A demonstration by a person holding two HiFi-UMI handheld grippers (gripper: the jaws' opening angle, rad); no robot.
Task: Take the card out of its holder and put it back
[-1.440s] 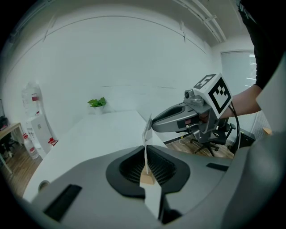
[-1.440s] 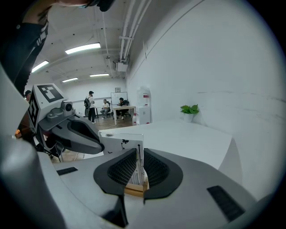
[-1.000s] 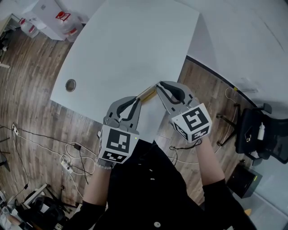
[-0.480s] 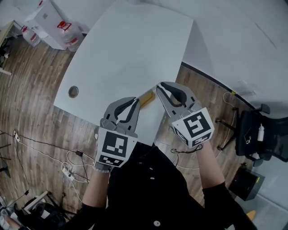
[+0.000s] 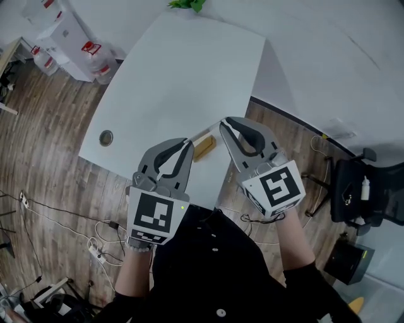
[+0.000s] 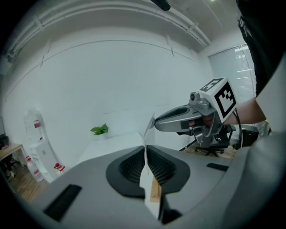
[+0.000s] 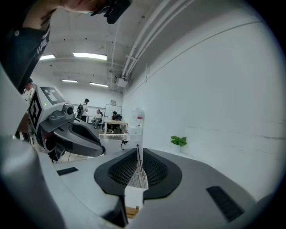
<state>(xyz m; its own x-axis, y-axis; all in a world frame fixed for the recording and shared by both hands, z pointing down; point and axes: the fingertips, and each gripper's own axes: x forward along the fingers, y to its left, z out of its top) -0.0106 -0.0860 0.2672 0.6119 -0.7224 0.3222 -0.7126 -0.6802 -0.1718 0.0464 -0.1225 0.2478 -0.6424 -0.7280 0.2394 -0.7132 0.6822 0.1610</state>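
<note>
A thin white card (image 5: 205, 133) spans the gap between my two grippers above the near edge of the white table (image 5: 183, 69). My left gripper (image 5: 187, 144) is shut on one end of it; in the left gripper view the card (image 6: 145, 170) stands edge-on between the pads. My right gripper (image 5: 222, 124) is shut on the other end, and the card (image 7: 134, 197) shows in its jaw gap. The small wooden holder (image 5: 204, 149) lies just below the card, and appears under each gripper's jaws (image 6: 155, 197) (image 7: 130, 211). Whether the card still touches the holder is unclear.
A round cable hole (image 5: 106, 137) sits near the table's left edge and a green plant (image 5: 186, 4) at its far end. Water bottles (image 5: 95, 50) stand on the wooden floor at left, a black office chair (image 5: 372, 189) at right, cables (image 5: 95, 221) near my feet.
The wooden holder, earlier in line between the two gripper tips, now sits lower than the right gripper's tip. Both grippers have stayed shut and close together.
</note>
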